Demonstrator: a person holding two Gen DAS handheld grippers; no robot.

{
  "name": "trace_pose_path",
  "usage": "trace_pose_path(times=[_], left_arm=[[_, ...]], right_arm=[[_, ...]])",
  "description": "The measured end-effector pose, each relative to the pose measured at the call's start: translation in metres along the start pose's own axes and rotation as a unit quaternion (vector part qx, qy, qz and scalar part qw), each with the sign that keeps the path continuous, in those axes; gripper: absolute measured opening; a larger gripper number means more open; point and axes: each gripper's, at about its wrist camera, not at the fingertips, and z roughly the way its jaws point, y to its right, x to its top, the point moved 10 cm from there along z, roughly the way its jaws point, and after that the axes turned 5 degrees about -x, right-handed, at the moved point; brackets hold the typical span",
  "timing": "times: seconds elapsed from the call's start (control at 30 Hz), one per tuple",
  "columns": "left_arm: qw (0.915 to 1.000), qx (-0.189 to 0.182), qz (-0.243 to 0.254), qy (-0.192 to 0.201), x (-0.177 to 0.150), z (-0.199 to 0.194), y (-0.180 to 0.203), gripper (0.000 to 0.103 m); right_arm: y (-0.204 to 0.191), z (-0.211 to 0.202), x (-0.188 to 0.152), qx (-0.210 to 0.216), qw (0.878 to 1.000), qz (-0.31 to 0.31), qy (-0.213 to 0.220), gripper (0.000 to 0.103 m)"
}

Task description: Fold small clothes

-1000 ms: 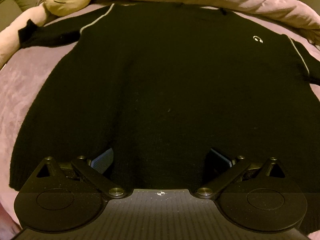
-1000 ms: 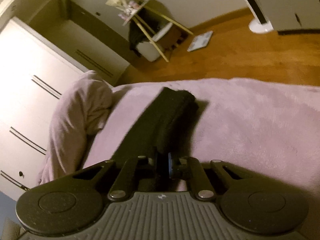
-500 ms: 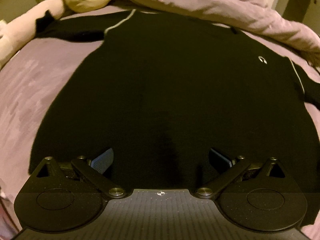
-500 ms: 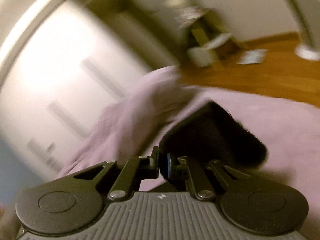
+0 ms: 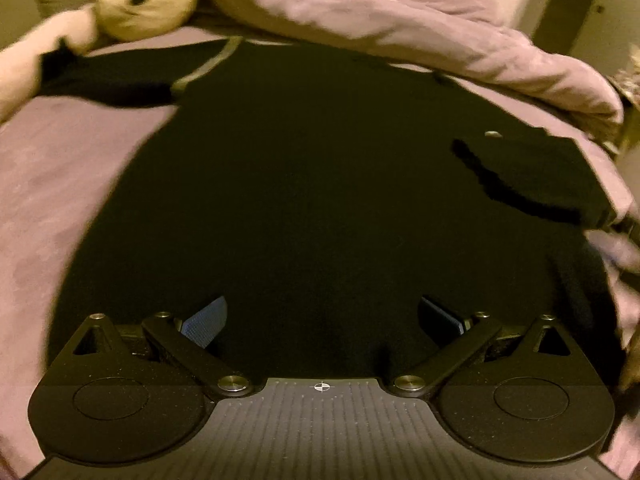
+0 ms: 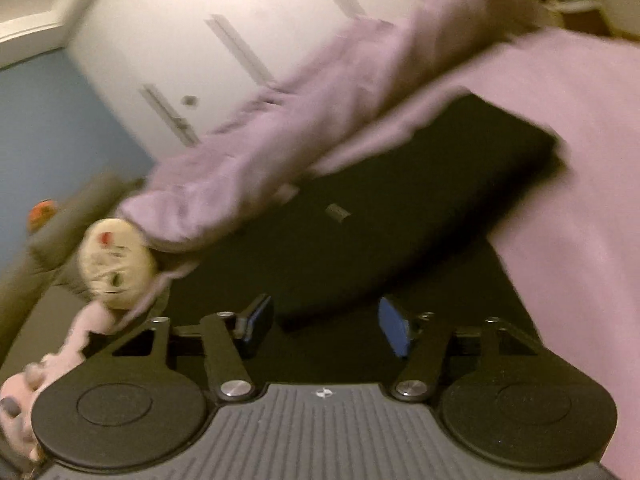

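Since a second ago, your right gripper (image 6: 322,330) has swung the black knitted sweater's (image 5: 312,184) right sleeve (image 5: 532,172) across onto its chest, and its jaws are now opening with nothing pressed between the blue pads (the view is blurred). Your left gripper (image 5: 320,320) hovers wide open and empty above the sweater's hem. The sweater lies flat in the middle of the mauve fleece bedspread (image 5: 52,184); its other sleeve reaches toward a cream plush toy (image 5: 144,0) at the far left corner.

Black tool (image 5: 320,316), blue ribbed pads (image 5: 204,322)
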Motion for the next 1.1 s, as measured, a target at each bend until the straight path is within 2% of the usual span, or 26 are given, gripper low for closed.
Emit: trace_pose_path(times=[0.07,0.13,0.27,0.37,0.57,0.63,0.7,0.77,0.83,0.9,0.93,1.0,1.03,1.1], left_arm=[[0.9992,-0.037,-0.014,-0.001,0.016,0.020,0.021,0.103],[0.9962,-0.083,-0.027,-0.004,0.034,0.041,0.046,0.103],[0.9891,-0.143,-0.033,-0.012,0.067,0.083,0.094,0.103],[0.9889,-0.146,-0.024,-0.015,0.083,0.118,0.122,0.103],[0.9910,-0.119,0.016,-0.059,0.085,0.172,0.148,0.103],[0.9918,-0.110,0.022,-0.060,0.085,0.181,0.151,0.103],[0.9923,-0.109,0.011,-0.059,0.088,0.185,0.152,0.103],[0.9906,-0.127,-0.014,-0.048,0.092,0.184,0.154,0.103],[0.9887,-0.140,-0.029,-0.045,0.096,0.183,0.155,0.097],[0.9874,-0.149,-0.039,-0.040,0.099,0.180,0.157,0.083],[0.9858,-0.157,-0.044,-0.039,0.100,0.180,0.158,0.080],[0.9851,-0.158,-0.056,-0.041,0.104,0.182,0.158,0.062],[0.9849,-0.157,-0.058,-0.043,0.105,0.183,0.158,0.057],[0.9846,-0.155,-0.063,-0.049,0.109,0.184,0.158,0.041]], right_arm=[[0.022,-0.006,-0.023,-0.032,0.999,0.003,-0.001,0.051],[0.035,-0.014,-0.036,-0.050,0.998,-0.021,0.021,0.046],[0.039,-0.018,-0.064,-0.070,0.985,-0.138,0.080,0.048],[0.036,-0.014,-0.063,-0.066,0.983,-0.144,0.096,0.056],[0.037,-0.003,-0.063,-0.057,0.983,-0.141,0.107,0.057],[0.037,-0.002,-0.063,-0.055,0.982,-0.145,0.109,0.059],[0.035,0.003,-0.068,-0.054,0.981,-0.150,0.110,0.062],[0.032,0.004,-0.068,-0.052,0.980,-0.155,0.113,0.065],[0.030,0.004,-0.070,-0.052,0.979,-0.160,0.114,0.067],[0.030,0.005,-0.070,-0.052,0.979,-0.161,0.114,0.068],[0.030,0.006,-0.071,-0.052,0.979,-0.162,0.114,0.068],[0.030,0.006,-0.071,-0.052,0.978,-0.164,0.114,0.069],[0.029,0.006,-0.071,-0.052,0.978,-0.165,0.114,0.070],[0.028,0.007,-0.072,-0.052,0.978,-0.167,0.114,0.070]])
